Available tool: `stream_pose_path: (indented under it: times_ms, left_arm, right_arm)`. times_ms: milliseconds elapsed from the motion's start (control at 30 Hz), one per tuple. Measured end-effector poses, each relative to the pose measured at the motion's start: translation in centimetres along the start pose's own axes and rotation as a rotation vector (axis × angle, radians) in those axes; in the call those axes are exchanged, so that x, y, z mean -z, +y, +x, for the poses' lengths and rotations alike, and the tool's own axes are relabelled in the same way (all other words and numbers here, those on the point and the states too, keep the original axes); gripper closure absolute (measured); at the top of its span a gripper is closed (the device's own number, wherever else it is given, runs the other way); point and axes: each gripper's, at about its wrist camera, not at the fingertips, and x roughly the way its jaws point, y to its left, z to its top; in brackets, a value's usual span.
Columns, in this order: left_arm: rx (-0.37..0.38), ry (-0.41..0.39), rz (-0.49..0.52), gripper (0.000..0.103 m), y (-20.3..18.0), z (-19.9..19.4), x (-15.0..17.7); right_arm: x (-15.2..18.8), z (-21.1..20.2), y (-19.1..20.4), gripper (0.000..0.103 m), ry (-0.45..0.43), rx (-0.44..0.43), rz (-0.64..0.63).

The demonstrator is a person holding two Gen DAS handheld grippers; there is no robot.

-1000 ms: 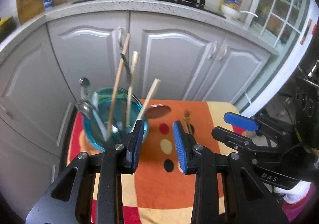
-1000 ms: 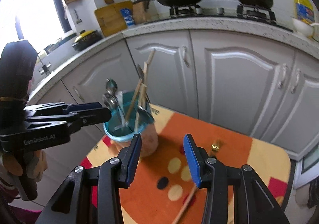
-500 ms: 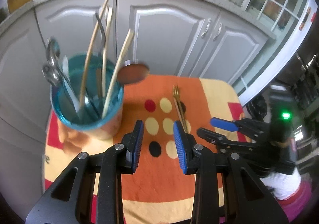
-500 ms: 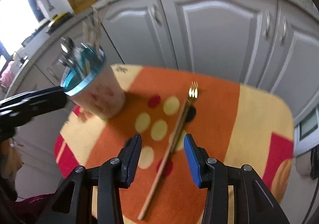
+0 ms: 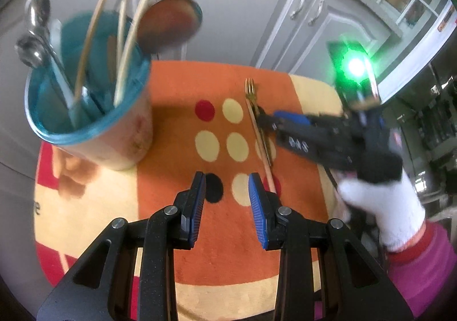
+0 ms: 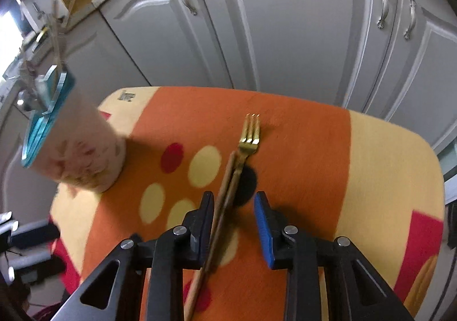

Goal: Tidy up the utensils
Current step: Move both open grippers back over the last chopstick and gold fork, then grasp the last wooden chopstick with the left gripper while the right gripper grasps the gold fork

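A gold fork [image 6: 250,135] and a wooden chopstick [image 6: 225,192] lie side by side on the orange dotted mat [image 6: 300,149]. My right gripper [image 6: 234,198] hangs low over them, its jaws closing. The chopstick and the fork's handle lie between the jaws, and the pads do not press on them. A pink cup [image 5: 114,135] with a teal inside stands at the mat's left and holds spoons, chopsticks and a wooden spoon. My left gripper [image 5: 227,181] is open over the mat's middle, with nothing in it. The right gripper [image 5: 267,121] comes in from the right onto the fork [image 5: 250,89].
Grey cabinet doors [image 6: 285,35] rise just behind the mat's far edge. A white-gloved hand [image 5: 380,206] with a pink sleeve holds the right gripper, where a green light [image 5: 355,65] glows. The cup [image 6: 80,161] leans in at the left of the right wrist view.
Both grippers have come down toward the mat. The right one now straddles the chopstick and fork handle, and its jaws have narrowed. The left jaws kept their gap.
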Motion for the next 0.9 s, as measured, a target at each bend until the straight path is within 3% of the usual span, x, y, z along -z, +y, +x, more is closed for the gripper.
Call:
stream_pose_path:
  times_ms: [233,433,633,800,900]
  left_arm:
    - [0.011,0.035,-0.001,0.073,-0.3,1.4,0.0]
    - [0.026,0.064,0.003,0.073,-1.1,2.8,-0.3]
    - [0.052,0.095,-0.011,0.073,-2.5,5.2,-1.5]
    - [0.013,0.088,-0.014,0.073,-3.6,7.5,-3.0]
    - [-0.031,0.081,-0.005,0.073,-4.3,8.9,-4.0]
  right_arm:
    - [-2.4,1.7,-0.8,0.075,0.033,0.058,-0.053]
    - [-2.3,1.2,-1.8,0.084,0.064,0.053,-0.117]
    - [-0.2,-0.1,-3.2,0.092,0.111,0.039,-0.161]
    - [3.6,-2.8,-5.9,0.092,0.147,-0.04,-0.105]
    - [4.3,-3.8,-7.1,0.092,0.11,-0.079,-0.05]
